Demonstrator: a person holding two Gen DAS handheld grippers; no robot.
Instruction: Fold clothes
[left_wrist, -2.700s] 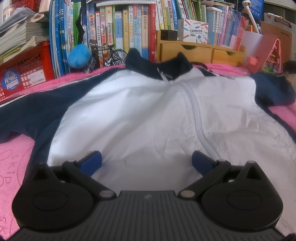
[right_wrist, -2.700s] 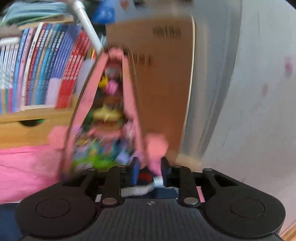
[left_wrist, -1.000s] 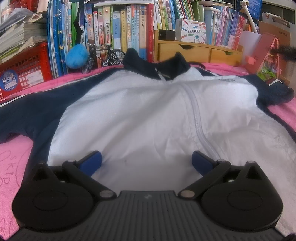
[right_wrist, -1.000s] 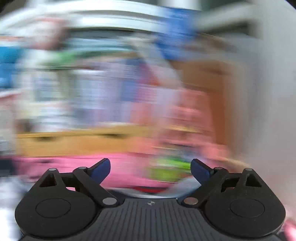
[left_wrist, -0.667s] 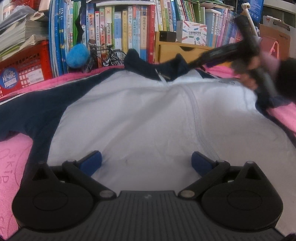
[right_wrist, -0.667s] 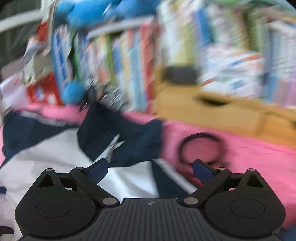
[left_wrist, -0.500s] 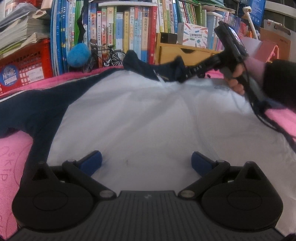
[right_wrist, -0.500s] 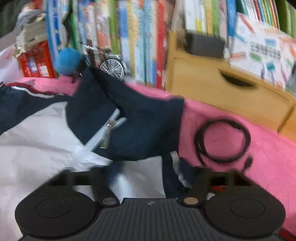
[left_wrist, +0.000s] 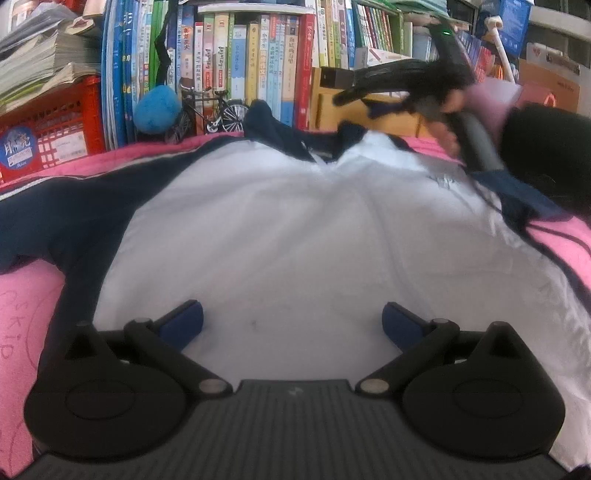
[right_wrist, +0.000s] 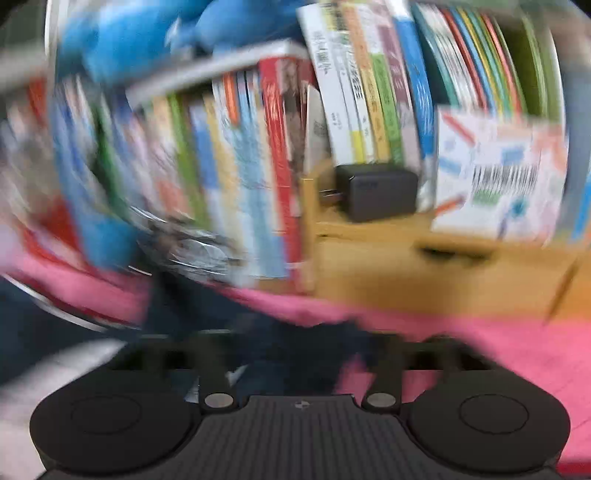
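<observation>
A white jacket (left_wrist: 295, 236) with navy sleeves and a navy collar (left_wrist: 273, 127) lies front-up on the pink cloth (left_wrist: 26, 295). My left gripper (left_wrist: 291, 321) hovers open over the jacket's lower white part, with nothing between its fingers. In the left wrist view a hand holds my right gripper (left_wrist: 354, 110) at the right side of the collar, which stands slightly raised. The right wrist view is blurred; there the right gripper (right_wrist: 295, 347) has its fingers drawn together around navy collar fabric (right_wrist: 288, 354).
Rows of upright books (left_wrist: 236, 66) line the back. A wooden drawer box (right_wrist: 443, 273) with a black charger (right_wrist: 376, 190) stands behind the collar. A red crate (left_wrist: 48, 133), a blue pompom (left_wrist: 157, 114) and a model bicycle (left_wrist: 210, 114) sit at the back left.
The right gripper let go at the far right sleeve, swung left to the collar and closed from open. The collar's right side has lifted a little. The left gripper stayed still and open.
</observation>
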